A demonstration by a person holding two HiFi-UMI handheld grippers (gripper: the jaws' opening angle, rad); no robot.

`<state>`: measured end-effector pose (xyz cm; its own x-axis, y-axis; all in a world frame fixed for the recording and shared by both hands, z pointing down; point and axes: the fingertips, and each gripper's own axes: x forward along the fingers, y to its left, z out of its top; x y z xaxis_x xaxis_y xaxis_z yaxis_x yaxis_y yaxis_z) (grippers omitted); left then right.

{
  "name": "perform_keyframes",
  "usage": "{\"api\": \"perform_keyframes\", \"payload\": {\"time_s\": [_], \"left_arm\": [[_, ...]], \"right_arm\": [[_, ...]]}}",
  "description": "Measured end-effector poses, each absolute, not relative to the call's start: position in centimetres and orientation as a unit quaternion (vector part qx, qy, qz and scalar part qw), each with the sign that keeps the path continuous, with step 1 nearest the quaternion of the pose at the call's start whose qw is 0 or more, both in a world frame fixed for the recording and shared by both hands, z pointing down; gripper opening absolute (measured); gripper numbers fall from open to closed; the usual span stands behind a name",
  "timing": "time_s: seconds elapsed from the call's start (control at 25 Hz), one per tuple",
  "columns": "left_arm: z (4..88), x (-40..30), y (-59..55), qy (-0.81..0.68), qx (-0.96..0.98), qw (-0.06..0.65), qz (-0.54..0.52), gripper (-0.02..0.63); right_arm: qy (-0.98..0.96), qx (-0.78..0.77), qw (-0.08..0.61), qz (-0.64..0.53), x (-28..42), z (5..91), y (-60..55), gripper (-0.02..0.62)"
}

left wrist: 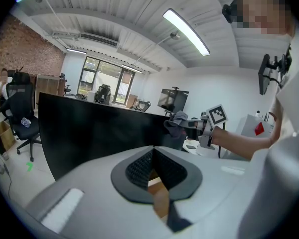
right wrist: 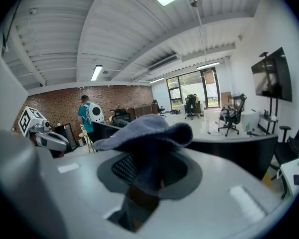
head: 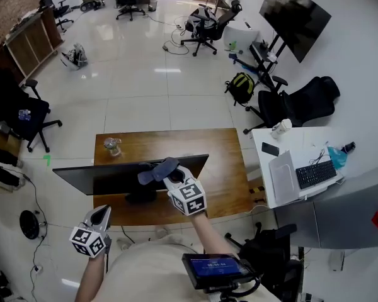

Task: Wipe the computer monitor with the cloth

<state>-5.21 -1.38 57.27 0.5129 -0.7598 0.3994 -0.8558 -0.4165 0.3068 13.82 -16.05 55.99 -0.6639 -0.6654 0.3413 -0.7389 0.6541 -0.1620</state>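
Observation:
A black monitor point(head: 129, 175) stands on the wooden desk point(head: 223, 168), with its screen facing me. My right gripper point(head: 170, 175) hangs at the monitor's top edge, shut on a grey-blue cloth point(head: 156, 170) that folds over the tips. That cloth point(right wrist: 144, 131) fills the right gripper view above the jaws point(right wrist: 149, 171), with the monitor point(right wrist: 239, 151) behind it. My left gripper point(head: 103, 214) sits low, in front of the screen's left part and apart from it. Its jaws point(left wrist: 153, 153) are shut on nothing. The left gripper view shows the dark screen point(left wrist: 99, 133) and the cloth point(left wrist: 178, 121).
A glass jar point(head: 113, 146) stands on the desk behind the monitor. To the right is a white table point(head: 264, 168) with a laptop point(head: 283, 175), a keyboard point(head: 315, 173) and a cup point(head: 281, 128). Office chairs point(head: 296, 102) stand around. A person in a teal shirt point(right wrist: 84, 116) stands far off.

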Motion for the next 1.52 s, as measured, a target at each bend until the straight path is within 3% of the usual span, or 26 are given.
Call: {"api": "perform_keyframes", "payload": {"time_s": [1.52], "left_arm": [[56.6,-3.7,-1.2,-0.501,0.827,0.231,0.106,0.003]], "right_arm": [[-0.855,0.480,0.131,0.144,27.9,56.9,-18.6,0.095]]}}
